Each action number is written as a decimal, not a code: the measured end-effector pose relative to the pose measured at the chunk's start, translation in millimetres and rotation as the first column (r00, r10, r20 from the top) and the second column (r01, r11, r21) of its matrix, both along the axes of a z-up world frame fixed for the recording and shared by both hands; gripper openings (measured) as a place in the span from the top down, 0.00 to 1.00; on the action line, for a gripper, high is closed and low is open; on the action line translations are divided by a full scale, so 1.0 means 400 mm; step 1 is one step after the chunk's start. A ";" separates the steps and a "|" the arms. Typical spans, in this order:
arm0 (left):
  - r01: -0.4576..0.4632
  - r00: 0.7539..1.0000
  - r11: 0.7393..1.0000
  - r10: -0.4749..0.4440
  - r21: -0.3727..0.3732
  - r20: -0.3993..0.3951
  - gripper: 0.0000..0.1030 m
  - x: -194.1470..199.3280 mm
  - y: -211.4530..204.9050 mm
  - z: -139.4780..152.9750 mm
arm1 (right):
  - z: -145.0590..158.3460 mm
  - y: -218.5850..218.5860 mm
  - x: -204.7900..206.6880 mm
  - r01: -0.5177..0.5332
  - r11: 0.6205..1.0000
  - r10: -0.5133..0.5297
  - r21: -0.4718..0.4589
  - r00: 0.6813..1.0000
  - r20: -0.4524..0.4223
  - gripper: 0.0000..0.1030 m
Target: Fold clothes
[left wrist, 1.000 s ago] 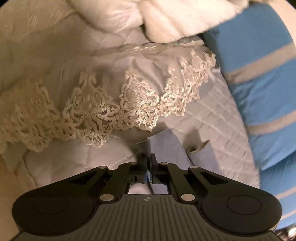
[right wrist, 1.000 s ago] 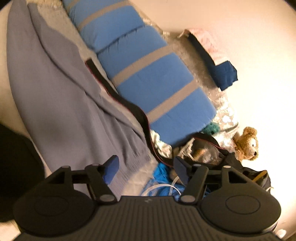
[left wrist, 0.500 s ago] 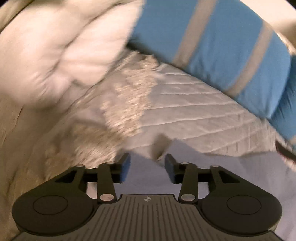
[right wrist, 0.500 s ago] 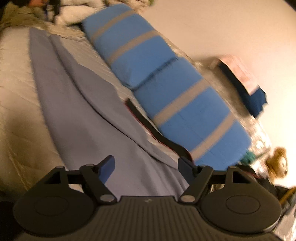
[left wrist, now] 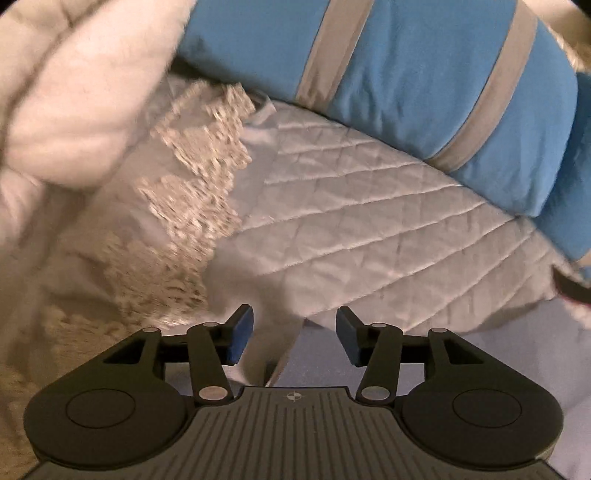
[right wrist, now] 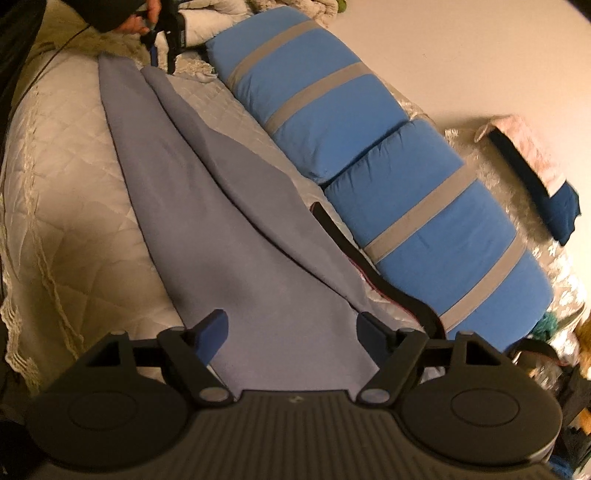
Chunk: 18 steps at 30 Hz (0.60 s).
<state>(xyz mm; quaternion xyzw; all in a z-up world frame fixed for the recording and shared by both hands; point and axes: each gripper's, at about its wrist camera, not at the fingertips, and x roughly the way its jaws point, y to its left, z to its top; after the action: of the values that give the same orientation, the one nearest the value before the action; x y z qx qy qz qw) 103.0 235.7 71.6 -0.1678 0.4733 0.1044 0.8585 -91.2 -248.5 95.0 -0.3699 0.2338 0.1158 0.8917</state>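
A long grey-blue garment (right wrist: pixel 236 236) lies stretched flat along the quilted bed (right wrist: pixel 66 177), folded lengthwise so that one layer overlaps the other. Beside it, against the wall, lie two blue cushions (right wrist: pixel 424 221) with grey stripes, and a dark strap (right wrist: pixel 373 273) runs between garment and cushions.

The right gripper (right wrist: pixel 293 332) hovers over the near end of the garment, jaws wide, nothing between them. In the right wrist view the left gripper (right wrist: pixel 162 55) shows at the far end of the garment, held by a hand (right wrist: pixel 135 24) in a dark sleeve.

From the left wrist, the left gripper (left wrist: pixel 293 334) has its jaws wide and empty, just above the garment's far edge (left wrist: pixel 369 369), which lies on the bed (left wrist: pixel 369 206). To its left a lace trim (left wrist: pixel 192 206) edges the bedding, blurred, and a white fluffy blanket (left wrist: pixel 74 92) lies piled beyond it. A blue cushion (left wrist: pixel 424 74) fills the upper right
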 end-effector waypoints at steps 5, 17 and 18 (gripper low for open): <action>0.076 0.997 0.994 -0.074 -0.074 0.030 0.99 -0.006 0.015 -0.027 | -0.004 -0.003 0.006 0.006 1.000 -0.006 0.004 1.000 -0.018 0.16; -0.020 0.961 1.000 0.015 0.015 0.278 0.99 -0.021 0.021 0.128 | -0.010 -0.006 0.010 0.011 1.000 -0.011 0.002 0.999 -0.036 0.15; -0.026 0.956 0.999 0.019 0.021 0.292 0.99 -0.019 0.019 0.140 | -0.010 -0.006 0.009 0.010 1.000 -0.010 0.001 0.999 -0.034 0.15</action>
<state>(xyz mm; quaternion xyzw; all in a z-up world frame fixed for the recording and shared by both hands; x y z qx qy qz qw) 95.4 243.1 127.4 -0.1762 0.3384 0.0940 0.9196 -87.7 -251.0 90.9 -0.3661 0.2509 0.1179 0.8883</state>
